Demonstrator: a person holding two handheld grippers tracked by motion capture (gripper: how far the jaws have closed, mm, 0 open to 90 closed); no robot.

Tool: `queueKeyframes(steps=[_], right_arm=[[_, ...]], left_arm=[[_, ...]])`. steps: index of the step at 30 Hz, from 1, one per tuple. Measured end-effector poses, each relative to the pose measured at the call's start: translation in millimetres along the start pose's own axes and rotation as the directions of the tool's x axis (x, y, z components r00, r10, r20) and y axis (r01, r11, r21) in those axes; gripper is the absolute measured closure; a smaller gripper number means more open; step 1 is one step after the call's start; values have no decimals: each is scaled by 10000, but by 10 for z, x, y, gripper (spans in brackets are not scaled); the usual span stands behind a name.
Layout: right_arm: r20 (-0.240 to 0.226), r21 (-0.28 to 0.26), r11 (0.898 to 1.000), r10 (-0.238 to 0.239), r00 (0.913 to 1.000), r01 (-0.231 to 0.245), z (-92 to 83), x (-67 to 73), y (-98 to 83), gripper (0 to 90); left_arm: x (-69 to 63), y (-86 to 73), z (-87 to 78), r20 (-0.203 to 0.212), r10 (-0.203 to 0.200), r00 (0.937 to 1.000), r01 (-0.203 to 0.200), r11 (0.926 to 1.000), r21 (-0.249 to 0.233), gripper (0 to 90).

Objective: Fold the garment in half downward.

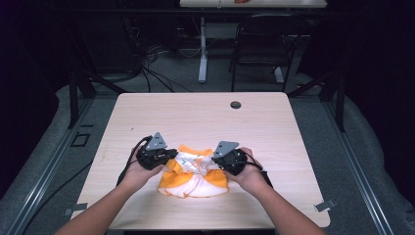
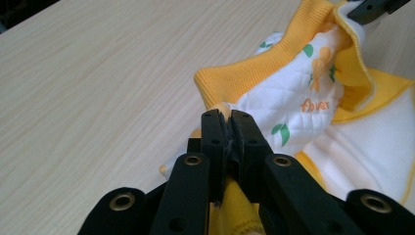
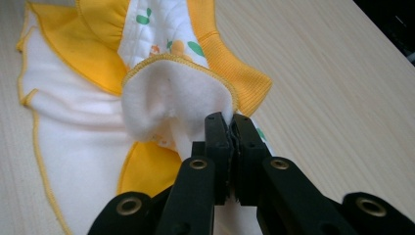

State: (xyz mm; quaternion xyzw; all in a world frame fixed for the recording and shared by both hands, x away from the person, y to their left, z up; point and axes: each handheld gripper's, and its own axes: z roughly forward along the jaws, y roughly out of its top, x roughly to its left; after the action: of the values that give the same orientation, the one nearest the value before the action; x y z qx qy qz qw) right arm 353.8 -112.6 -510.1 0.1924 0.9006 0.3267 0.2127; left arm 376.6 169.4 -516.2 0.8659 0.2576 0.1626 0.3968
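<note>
Two grippers are clamped on a small yellow-and-white garment (image 1: 195, 177) that is bunched on the near half of the wooden table (image 1: 205, 117). Its left edge is pinched between the nearly closed jaws of the left gripper (image 2: 229, 117), at the yellow ribbed band. Its fleecy white lining is nipped by the right gripper (image 3: 229, 120), whose jaws are equally narrow. Most of the cloth is rested on the tabletop between both hands.

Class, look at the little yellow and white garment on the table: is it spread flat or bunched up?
Bunched up: the garment lies crumpled, edges pinched by the left tool and right tool.
</note>
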Motion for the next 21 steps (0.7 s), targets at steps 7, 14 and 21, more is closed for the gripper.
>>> queueKeyframes(steps=[7, 14, 21], right_arm=[[-243, -2, 10000, -16, 9997, 16, 2, 107, -105, 866], [-391, -96, 9999, 116, 9992, -120, 4, 205, -207, 862], [-618, -244, 9981, 554, 9966, -570, -30, 291, -290, 815]], left_arm=[[-125, -159, 2, 291, 11, 9996, -12, 10000, 61, 847], [-212, -267, -33, 562, -121, 9983, 121, 9999, -10, 845], [-316, -392, -35, 730, -269, 9970, 268, 9996, 11, 817]])
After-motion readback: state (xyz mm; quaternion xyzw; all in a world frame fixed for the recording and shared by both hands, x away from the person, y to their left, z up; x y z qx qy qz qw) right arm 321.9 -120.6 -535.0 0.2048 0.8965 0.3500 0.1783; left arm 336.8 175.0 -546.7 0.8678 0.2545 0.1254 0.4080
